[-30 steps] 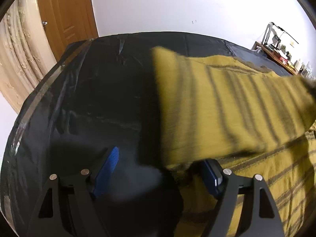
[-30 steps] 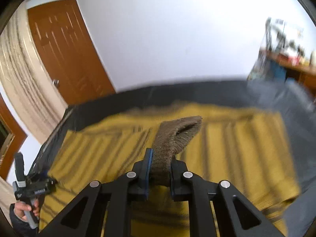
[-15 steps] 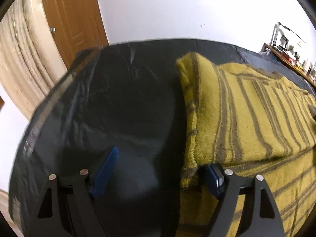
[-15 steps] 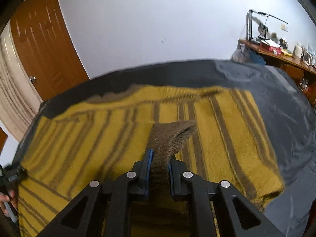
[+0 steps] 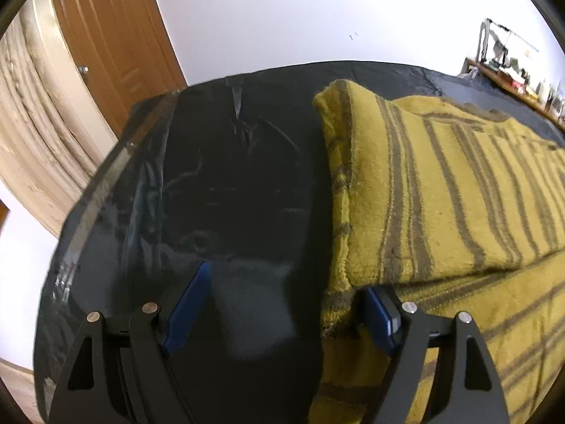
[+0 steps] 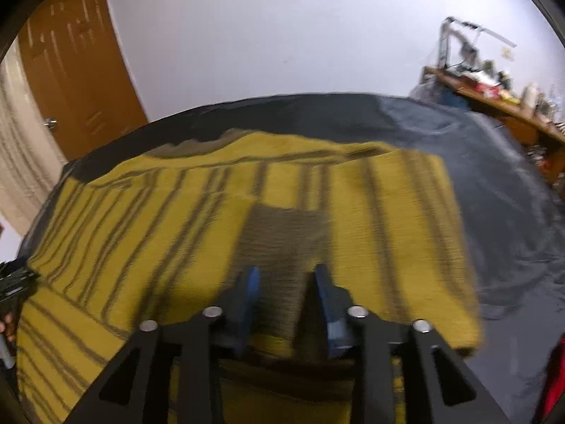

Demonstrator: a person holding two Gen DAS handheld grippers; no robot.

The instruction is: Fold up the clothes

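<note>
My right gripper (image 6: 286, 289) has just released the cuff (image 6: 282, 233), lying between its fingers; left gripper (image 5: 286, 300) gapes beside the sweater (image 5: 441, 194).

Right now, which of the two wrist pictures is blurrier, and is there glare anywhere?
Right wrist view: smeared by motion, the sweater stripes and brown cuff soft. Left wrist view: sharper, the knit clear, with dull glare on the black sheet. Both: fisheye bends the far edge, corners dark.
</note>
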